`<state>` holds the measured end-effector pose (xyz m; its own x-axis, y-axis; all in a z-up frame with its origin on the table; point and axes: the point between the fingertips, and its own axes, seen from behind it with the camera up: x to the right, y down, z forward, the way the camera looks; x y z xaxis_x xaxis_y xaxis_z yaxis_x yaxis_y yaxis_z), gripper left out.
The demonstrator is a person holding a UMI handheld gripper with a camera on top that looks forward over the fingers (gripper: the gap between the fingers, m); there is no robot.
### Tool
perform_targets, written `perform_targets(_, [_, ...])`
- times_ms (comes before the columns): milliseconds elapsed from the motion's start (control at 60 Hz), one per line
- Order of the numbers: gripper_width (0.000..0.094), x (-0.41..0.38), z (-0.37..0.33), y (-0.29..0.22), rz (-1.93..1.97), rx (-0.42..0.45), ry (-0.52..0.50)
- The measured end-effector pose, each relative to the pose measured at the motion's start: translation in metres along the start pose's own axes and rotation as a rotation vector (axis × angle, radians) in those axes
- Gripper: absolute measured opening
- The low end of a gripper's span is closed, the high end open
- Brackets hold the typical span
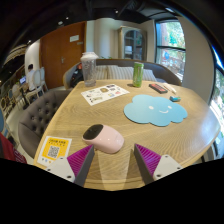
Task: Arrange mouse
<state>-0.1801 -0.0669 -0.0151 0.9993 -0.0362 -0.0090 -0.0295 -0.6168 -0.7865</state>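
Gripper (113, 158) fingers apart, holding nothing; pink mouse (104, 138) just ahead between them on table (150, 135), judged light, rigid, smooth-shelled: grip across its flanks.

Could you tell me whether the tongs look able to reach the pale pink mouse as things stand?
Probably yes: the tongs are open, and the pale pink mouse lies on the round wooden table just ahead, between their fingertips, nothing in between.
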Motion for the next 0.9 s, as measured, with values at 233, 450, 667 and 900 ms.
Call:
perform_targets(233, [0.0822,0.0,0.043,-0.035,-0.1,0.028,-0.161])
perform_targets(450, [0.0541,-0.006,0.066,-0.052,-0.131,0.044,-0.208])
perform_targets(667, [0.0443,-0.009,0.065,-0.051,-0.104,-0.005,-0.208])
perform_targets(900, [0.0395,0.056,0.034,-0.147,-0.058,0.12,-0.224])
